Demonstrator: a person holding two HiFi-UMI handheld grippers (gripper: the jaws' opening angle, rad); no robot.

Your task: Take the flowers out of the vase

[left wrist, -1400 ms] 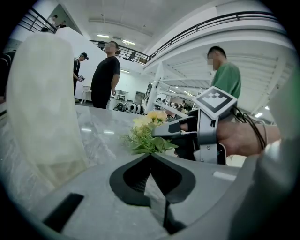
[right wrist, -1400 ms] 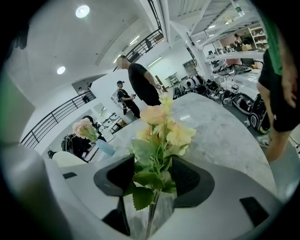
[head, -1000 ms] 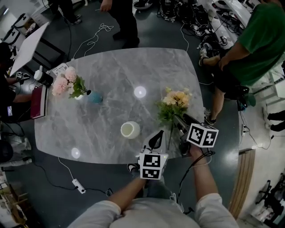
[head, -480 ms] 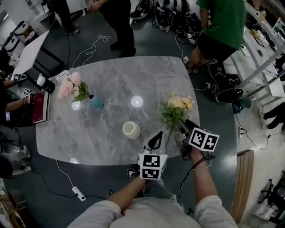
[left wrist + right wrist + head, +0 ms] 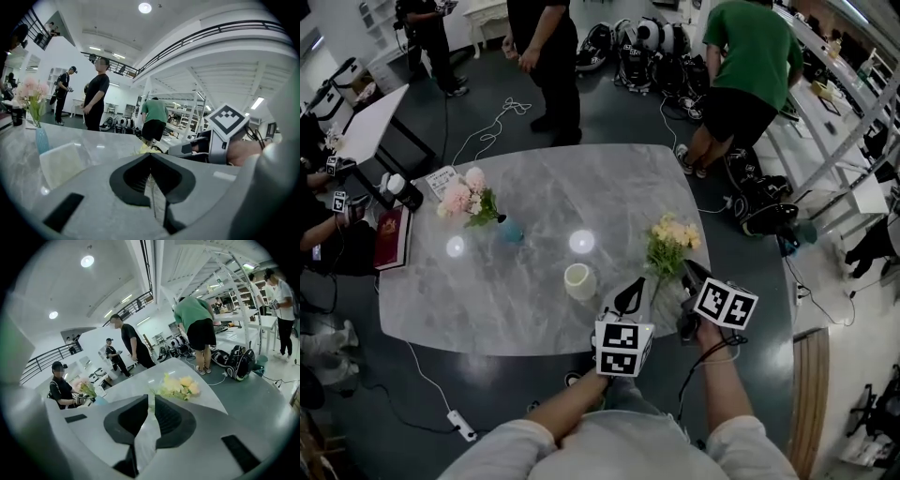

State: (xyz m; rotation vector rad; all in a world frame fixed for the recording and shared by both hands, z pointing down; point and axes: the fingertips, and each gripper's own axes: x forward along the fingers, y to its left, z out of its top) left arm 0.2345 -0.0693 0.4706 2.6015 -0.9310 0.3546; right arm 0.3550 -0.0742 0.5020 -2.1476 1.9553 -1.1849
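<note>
Right tool: jaws have just been closing and now stand at a narrow slit, pinching the green stalks of the yellow flower bunch. Blooms sit just past the tips, over the near right part of the grey marble-patterned bench.

Left tool: jaws pressed flat together, close beside the stalks.

Short white cylindrical vase stands upright on the bench, left of both tools, apart from the bunch.

Pink flower bunch in a small teal vase, far left.
</note>
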